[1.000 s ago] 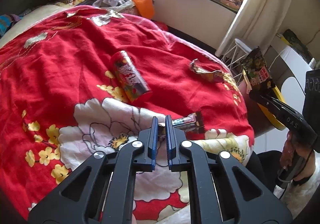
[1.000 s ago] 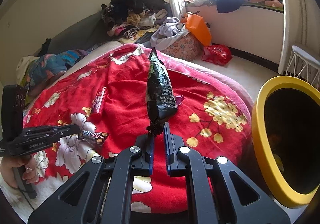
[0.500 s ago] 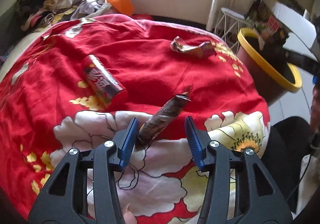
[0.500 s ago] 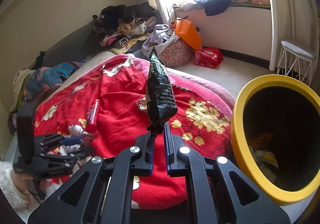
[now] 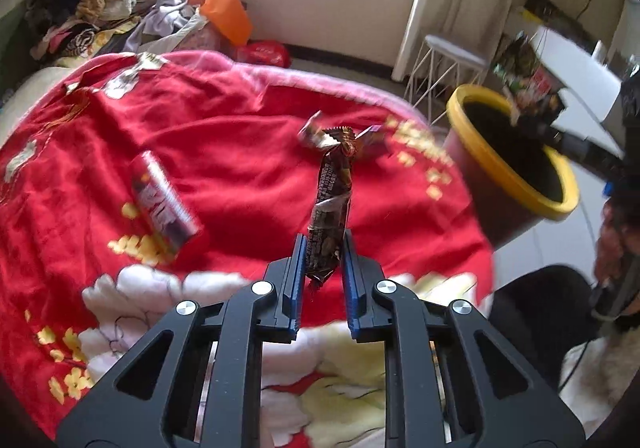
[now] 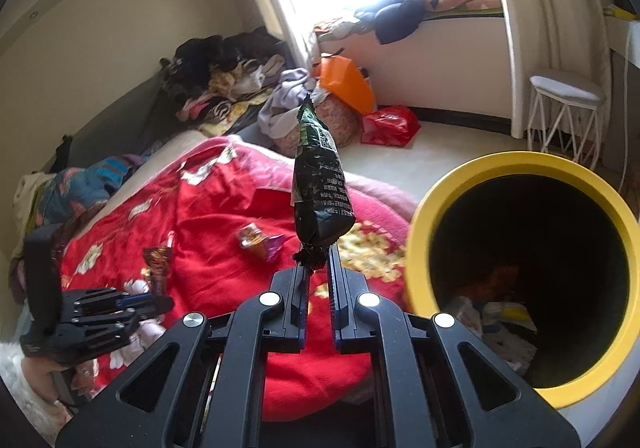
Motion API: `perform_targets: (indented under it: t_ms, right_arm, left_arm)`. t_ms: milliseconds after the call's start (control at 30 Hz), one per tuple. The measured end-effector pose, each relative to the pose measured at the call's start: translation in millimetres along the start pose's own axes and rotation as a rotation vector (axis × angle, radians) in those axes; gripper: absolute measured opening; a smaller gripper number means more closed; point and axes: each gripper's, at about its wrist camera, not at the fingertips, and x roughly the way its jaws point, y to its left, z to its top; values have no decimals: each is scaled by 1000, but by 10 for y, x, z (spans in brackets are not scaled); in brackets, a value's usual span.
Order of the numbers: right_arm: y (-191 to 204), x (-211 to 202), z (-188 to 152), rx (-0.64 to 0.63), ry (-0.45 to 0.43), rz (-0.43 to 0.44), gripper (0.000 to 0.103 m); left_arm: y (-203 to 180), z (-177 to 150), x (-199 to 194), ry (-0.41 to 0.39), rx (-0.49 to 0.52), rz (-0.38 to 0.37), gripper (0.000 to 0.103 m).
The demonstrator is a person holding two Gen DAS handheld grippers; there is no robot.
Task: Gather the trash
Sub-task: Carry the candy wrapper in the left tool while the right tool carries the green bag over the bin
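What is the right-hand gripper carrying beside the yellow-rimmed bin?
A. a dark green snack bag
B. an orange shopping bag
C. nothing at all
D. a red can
A: the right gripper pinches the crimped bottom edge of a dark green snack bag that stands upright, just left of the yellow-rimmed bin.

Your snack bag over the bin is motion-blurred, print unreadable. Bin's inside is too dark to identify contents. Your hand is cut off at left edge.

black plastic grippers, blue fingers, silver screws
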Motion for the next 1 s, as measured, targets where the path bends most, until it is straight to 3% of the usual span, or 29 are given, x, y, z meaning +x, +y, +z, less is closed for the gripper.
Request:
perform_targets:
  t_ms: [400,1000]
  right_arm:
    - [-483,-172,4,115,-48,-99,9]
    - [-1070,-344,-66,248,-71,-243,9]
  left_arm:
    - [-526,341,-68,-61,46,-106,12]
    - [-1205,606,76,-72,151,-201,12]
